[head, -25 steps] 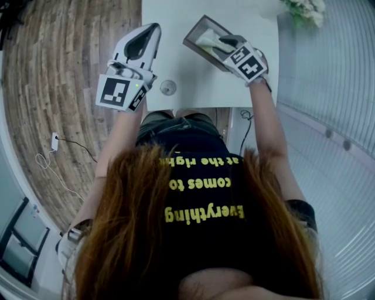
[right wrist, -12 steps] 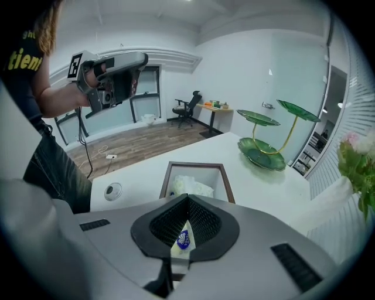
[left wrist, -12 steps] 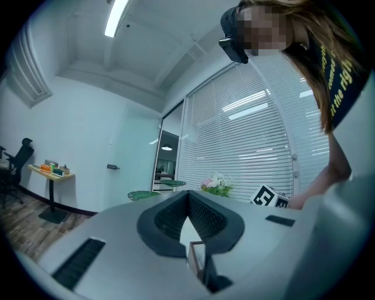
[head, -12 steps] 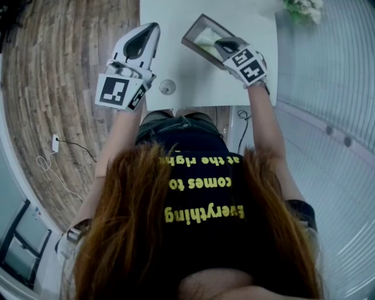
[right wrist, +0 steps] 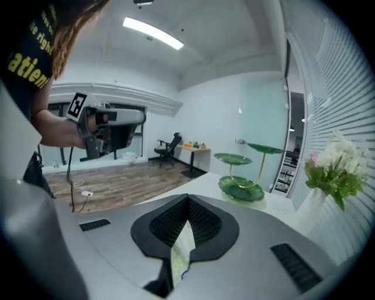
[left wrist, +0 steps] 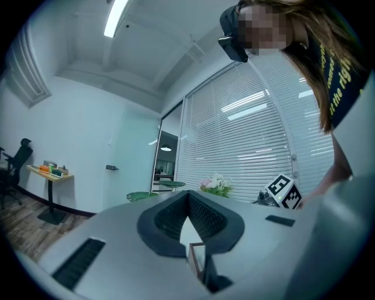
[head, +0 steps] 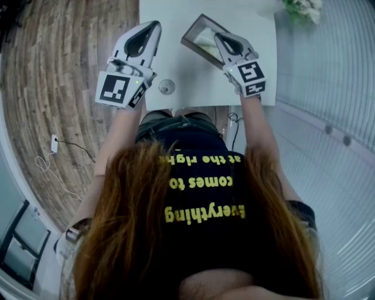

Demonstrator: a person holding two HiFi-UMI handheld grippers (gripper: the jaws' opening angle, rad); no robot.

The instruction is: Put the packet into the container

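Observation:
A pale green packet (right wrist: pixel 180 253) is pinched between the pads of my right gripper (right wrist: pixel 187 202), which is shut on it. In the head view that right gripper (head: pixel 218 36) hangs over the near right edge of the brown open container (head: pixel 198 36) on the white table (head: pixel 193 76). Something pale shows inside the container; I cannot tell what. My left gripper (head: pixel 153 26) is held level over the table's left edge, left of the container. Its jaws meet at the tip with nothing between them, so the left gripper (left wrist: pixel 187 192) is shut.
A small round object (head: pixel 167 87) lies on the table near the front edge. White flowers (head: pixel 304 9) stand at the far right corner, and a green tiered stand (right wrist: pixel 243 186) is further back. Window blinds run along the right; wooden floor lies to the left.
My right gripper has come up out of the container and tilted back toward the person, with the packet in its jaws. The left gripper has stayed in place.

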